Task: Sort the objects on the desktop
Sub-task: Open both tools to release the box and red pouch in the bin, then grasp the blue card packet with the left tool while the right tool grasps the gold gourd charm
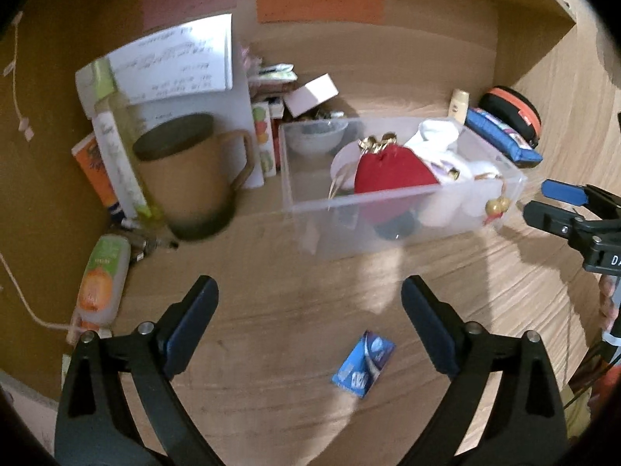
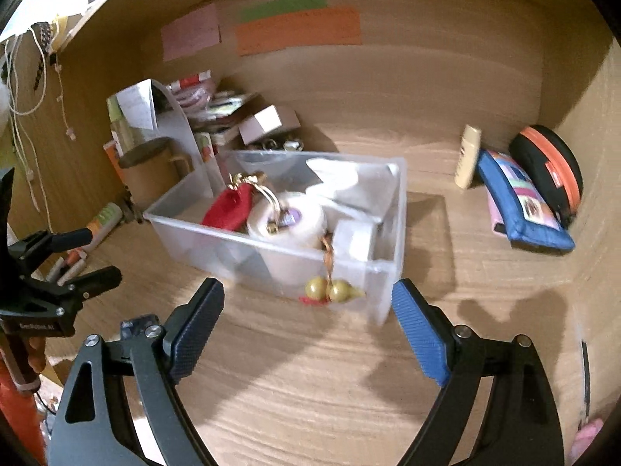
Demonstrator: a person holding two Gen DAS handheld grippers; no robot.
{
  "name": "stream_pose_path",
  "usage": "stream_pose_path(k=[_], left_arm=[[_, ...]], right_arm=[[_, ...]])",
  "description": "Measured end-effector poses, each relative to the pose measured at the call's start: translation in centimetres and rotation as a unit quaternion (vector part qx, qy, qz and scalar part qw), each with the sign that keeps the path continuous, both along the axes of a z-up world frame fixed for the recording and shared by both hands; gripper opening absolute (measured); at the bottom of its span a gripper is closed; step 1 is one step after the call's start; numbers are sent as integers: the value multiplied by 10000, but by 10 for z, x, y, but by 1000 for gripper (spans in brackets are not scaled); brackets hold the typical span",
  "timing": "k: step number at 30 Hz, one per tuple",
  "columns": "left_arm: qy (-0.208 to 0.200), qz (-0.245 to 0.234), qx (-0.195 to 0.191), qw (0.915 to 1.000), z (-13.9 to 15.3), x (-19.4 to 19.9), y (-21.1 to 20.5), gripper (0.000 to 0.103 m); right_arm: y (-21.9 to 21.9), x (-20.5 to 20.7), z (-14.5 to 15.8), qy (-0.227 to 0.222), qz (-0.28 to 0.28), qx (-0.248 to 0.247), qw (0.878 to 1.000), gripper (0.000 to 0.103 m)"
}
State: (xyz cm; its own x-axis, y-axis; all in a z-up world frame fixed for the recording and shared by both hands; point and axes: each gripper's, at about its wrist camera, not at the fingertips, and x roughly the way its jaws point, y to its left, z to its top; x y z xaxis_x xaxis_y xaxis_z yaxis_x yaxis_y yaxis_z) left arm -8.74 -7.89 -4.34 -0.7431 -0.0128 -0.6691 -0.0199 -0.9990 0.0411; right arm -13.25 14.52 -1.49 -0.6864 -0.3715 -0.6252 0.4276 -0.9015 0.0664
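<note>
A clear rectangular plastic bin (image 1: 403, 209) sits on the wood-grain desk (image 1: 271, 291) inside a brown alcove, near the middle of the surface. Inside it lie a red fabric drawstring pouch with gold ends (image 1: 392, 173), white rolls of tape (image 2: 287, 225), a crumpled white cloth (image 1: 436, 132) and a small translucent bowl (image 1: 316, 136) at the far end. A pair of golden gourd charms on a cord (image 2: 335, 291) hangs over the bin's near wall on the outside.

A small blue and white packet (image 1: 363, 369) lies flat on the desk, apart from the bin and on the near side of it, between the fingers of the left gripper (image 1: 310, 314). That gripper is spread wide and holds nothing. The right gripper (image 2: 308, 312) is likewise wide open and empty, hovering just before the bin's near corner.

Left of the bin stands a tan mug with a dark lid (image 1: 190, 174), backed by a tall green-capped bottle (image 1: 116, 128), a white paper sheet with writing (image 1: 174, 62) and an orange-labelled tube lying on the desk (image 1: 103, 279). Behind the bin sits a heap of small boxes (image 1: 310, 93). To the right, against the back wall, stand a cream bottle (image 2: 467, 155), a blue patchwork zip pouch (image 2: 520, 206) and a black round case with an orange band (image 2: 551, 171). Pink, green and orange paper strips (image 2: 299, 29) are stuck on the back wall.
</note>
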Motion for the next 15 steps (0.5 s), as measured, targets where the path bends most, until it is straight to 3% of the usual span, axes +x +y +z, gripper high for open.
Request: stream_pose_path(k=[5,15], left_arm=[[-154,78,74,9998,-14,11,-6,96],[-614,-227,-49,9978,-49,16,14,96]], right_arm=[[7,11,-8,-23,-68,96,9999,87],[9,8,-31,-317,-100,264,9991,87]])
